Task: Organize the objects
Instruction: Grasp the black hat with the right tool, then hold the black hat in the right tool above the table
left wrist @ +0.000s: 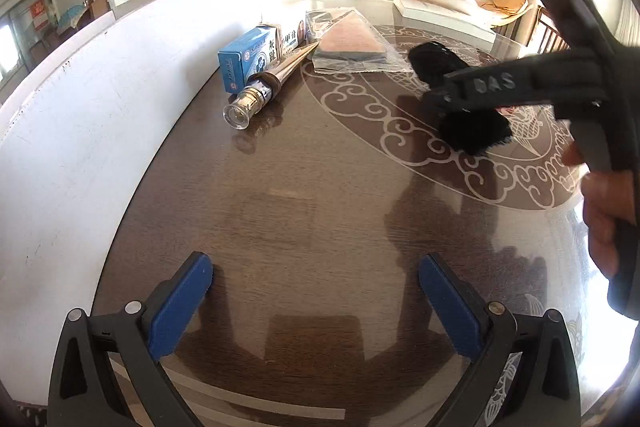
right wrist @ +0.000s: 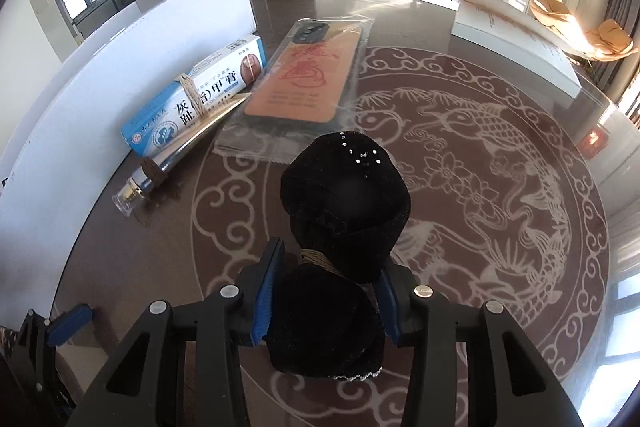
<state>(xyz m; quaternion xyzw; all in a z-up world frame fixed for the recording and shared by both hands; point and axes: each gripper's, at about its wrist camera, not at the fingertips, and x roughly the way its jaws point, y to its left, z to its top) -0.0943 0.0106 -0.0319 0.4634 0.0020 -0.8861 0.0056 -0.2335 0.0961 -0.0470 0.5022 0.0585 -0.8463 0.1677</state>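
On my desk (right wrist: 520, 267) I count four things — one black cloth bundle (right wrist: 344, 211) gripped by my right tongs (right wrist: 326, 303), one boxed ointment (right wrist: 192, 99) at ten o'clock, one metal tube (right wrist: 176, 155), one bagged phone case (right wrist: 308, 79) — left tongs (left wrist: 316, 303) wide open, empty.

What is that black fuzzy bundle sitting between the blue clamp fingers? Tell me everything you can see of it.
The black bundle looks like soft, velvety dark fabric rolled into two lumps, tied at the waist with tan string. The far lump carries small sparkling dots; the near end shows a thin pale lacy edge. It lies on the glass-topped table over the pale carp pattern, just short of the bagged phone case. The right gripper has its blue pads pressed on the near lump from both sides.
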